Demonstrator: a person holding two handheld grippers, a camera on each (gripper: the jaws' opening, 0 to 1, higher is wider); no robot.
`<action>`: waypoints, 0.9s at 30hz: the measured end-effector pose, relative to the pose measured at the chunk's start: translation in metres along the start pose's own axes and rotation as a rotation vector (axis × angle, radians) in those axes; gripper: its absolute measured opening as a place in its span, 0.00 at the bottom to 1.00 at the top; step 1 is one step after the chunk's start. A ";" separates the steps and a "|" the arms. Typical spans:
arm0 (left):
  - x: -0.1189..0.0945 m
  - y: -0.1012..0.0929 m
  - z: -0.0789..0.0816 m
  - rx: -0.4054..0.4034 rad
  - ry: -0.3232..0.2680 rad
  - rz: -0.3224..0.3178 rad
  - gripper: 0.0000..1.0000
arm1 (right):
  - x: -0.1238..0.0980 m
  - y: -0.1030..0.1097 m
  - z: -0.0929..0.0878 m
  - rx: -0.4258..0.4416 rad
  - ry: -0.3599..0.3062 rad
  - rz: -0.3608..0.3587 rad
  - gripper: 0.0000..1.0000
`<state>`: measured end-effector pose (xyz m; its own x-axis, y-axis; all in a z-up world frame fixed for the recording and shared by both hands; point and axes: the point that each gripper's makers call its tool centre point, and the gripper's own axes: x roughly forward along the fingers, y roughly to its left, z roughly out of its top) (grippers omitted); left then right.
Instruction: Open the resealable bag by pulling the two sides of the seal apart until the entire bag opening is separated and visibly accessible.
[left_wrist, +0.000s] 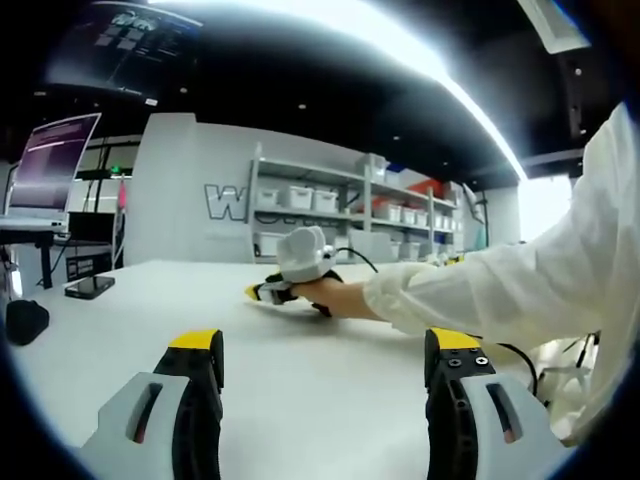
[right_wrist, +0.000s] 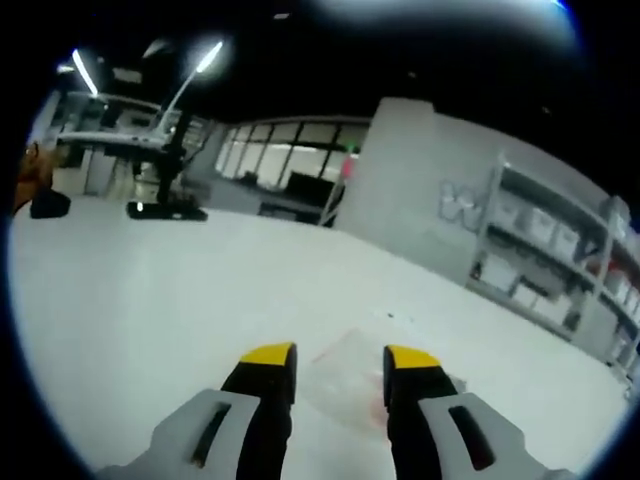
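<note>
A clear resealable bag (right_wrist: 345, 385) with a small red mark on it lies flat on the white table (right_wrist: 150, 320) in the right gripper view. My right gripper (right_wrist: 340, 358) is open just above it, one yellow-tipped jaw over each side of the bag. The left gripper view shows that same right gripper (left_wrist: 258, 292) from across the table, held low by a hand in a white sleeve (left_wrist: 500, 285). My left gripper (left_wrist: 325, 342) hangs wide open over bare table, well short of the bag, with nothing between its jaws.
A laptop screen (left_wrist: 50, 160), a phone (left_wrist: 90, 287) and a black object (left_wrist: 25, 320) sit at the table's left end. Shelves with white bins (left_wrist: 340, 200) line the back wall. A black stand (right_wrist: 165, 208) rests at the far table edge.
</note>
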<state>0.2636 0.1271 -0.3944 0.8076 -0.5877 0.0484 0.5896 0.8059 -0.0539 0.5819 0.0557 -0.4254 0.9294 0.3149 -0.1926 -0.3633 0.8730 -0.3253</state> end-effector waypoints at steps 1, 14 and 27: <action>0.000 0.000 0.000 0.000 0.000 0.000 0.81 | 0.001 0.000 0.000 0.005 0.000 0.000 0.33; 0.002 0.004 0.000 0.000 0.004 0.001 0.81 | 0.008 -0.002 -0.001 0.037 0.016 -0.016 0.28; 0.003 0.005 0.000 -0.009 0.005 -0.006 0.81 | 0.010 -0.001 -0.004 0.035 0.019 -0.007 0.09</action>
<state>0.2695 0.1293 -0.3943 0.8042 -0.5927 0.0441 0.5943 0.8018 -0.0625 0.5912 0.0567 -0.4309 0.9304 0.3018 -0.2082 -0.3538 0.8880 -0.2938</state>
